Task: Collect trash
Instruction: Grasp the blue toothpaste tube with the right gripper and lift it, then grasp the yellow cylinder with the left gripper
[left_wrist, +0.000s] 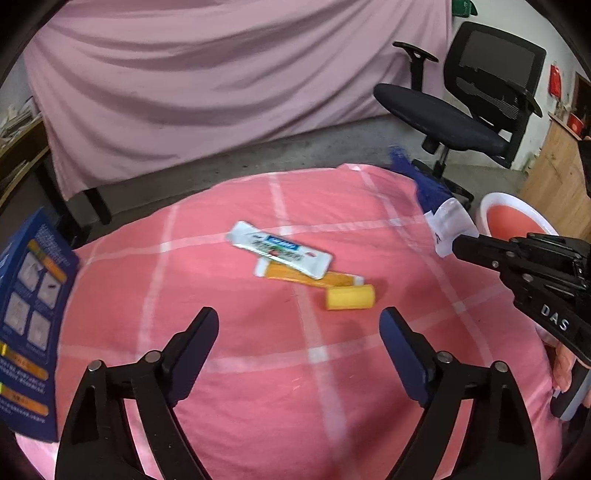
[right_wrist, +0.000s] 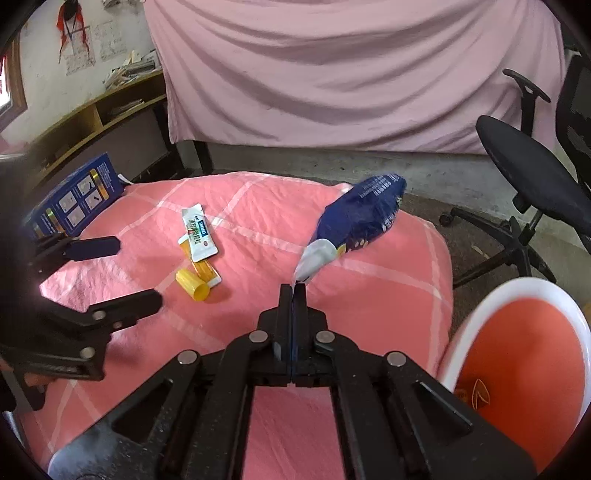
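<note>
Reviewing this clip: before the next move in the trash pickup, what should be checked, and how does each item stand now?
1. Right gripper shut on blue wrapper: ok.
2. Wrapper hangs free of the pink cloth: cannot tell.
3. White-rimmed bin beside the right gripper, mouth unblocked: ok.
4. Left gripper open, nothing between its fingers: ok.
5. White sachet, orange sachet and yellow cap ahead of the left gripper, not collected: not ok.

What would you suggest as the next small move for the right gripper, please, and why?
Probably carry the blue snack bag over the white bin to the right: the right gripper is shut on the bag's white end, and the bin sits open beside the table.
</note>
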